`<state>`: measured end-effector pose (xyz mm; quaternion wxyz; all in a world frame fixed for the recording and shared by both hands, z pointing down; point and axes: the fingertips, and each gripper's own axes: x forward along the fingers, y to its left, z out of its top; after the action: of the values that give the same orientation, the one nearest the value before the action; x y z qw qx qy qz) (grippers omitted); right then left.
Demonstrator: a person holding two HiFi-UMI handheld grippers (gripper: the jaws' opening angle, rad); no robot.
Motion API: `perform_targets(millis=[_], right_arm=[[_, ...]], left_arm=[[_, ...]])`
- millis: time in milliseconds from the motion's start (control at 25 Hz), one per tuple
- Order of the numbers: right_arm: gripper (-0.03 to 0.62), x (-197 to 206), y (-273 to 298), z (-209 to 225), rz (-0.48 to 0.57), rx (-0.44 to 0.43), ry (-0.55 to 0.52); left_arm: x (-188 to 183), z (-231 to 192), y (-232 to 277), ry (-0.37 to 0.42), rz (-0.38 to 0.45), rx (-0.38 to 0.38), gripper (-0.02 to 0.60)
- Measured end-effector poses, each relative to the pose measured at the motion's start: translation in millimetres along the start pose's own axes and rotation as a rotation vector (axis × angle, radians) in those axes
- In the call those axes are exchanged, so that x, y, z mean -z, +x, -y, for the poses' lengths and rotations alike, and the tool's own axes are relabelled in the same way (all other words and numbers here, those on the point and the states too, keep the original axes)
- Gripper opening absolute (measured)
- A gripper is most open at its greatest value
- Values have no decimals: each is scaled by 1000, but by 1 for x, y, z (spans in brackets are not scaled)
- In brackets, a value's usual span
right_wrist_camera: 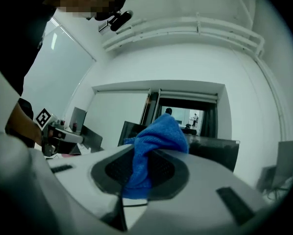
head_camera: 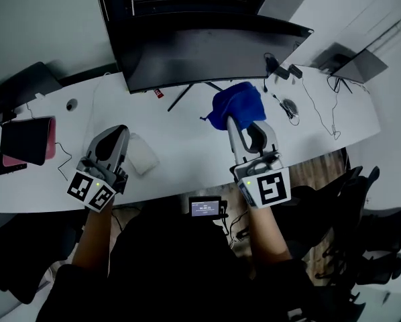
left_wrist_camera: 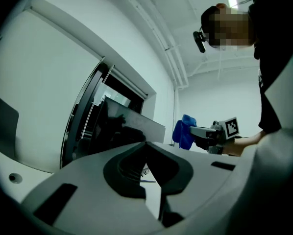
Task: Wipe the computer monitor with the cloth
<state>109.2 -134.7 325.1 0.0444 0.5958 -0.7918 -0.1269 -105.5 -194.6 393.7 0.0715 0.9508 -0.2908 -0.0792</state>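
A wide black computer monitor (head_camera: 200, 52) stands at the back of the white desk (head_camera: 180, 153), its screen dark. My right gripper (head_camera: 244, 123) is shut on a blue cloth (head_camera: 237, 104), held up just in front of the monitor's lower right part. The cloth (right_wrist_camera: 154, 143) bunches out between the jaws in the right gripper view, with the monitor (right_wrist_camera: 205, 148) behind it. My left gripper (head_camera: 115, 139) hovers over the desk at the left, shut with nothing in it. From the left gripper view I see the monitor (left_wrist_camera: 117, 126) and the cloth (left_wrist_camera: 184, 132).
A dark tablet on a pink case (head_camera: 27, 141) lies at the desk's left end. A small white pad (head_camera: 143, 154) sits by my left gripper. Cables and adapters (head_camera: 288, 86) lie at the right, beside a laptop (head_camera: 358, 64). Chairs (head_camera: 368, 227) stand lower right.
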Motion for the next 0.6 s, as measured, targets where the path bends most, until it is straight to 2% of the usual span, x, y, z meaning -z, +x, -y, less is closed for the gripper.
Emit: perform_targets(millis=[280, 600], right_arm=[[63, 63, -105, -19, -94, 56, 119], [63, 86, -213, -47, -106, 73, 244]], left_arm=[[23, 79, -24, 47, -7, -39, -5], [58, 174, -79, 63, -30, -105, -5]])
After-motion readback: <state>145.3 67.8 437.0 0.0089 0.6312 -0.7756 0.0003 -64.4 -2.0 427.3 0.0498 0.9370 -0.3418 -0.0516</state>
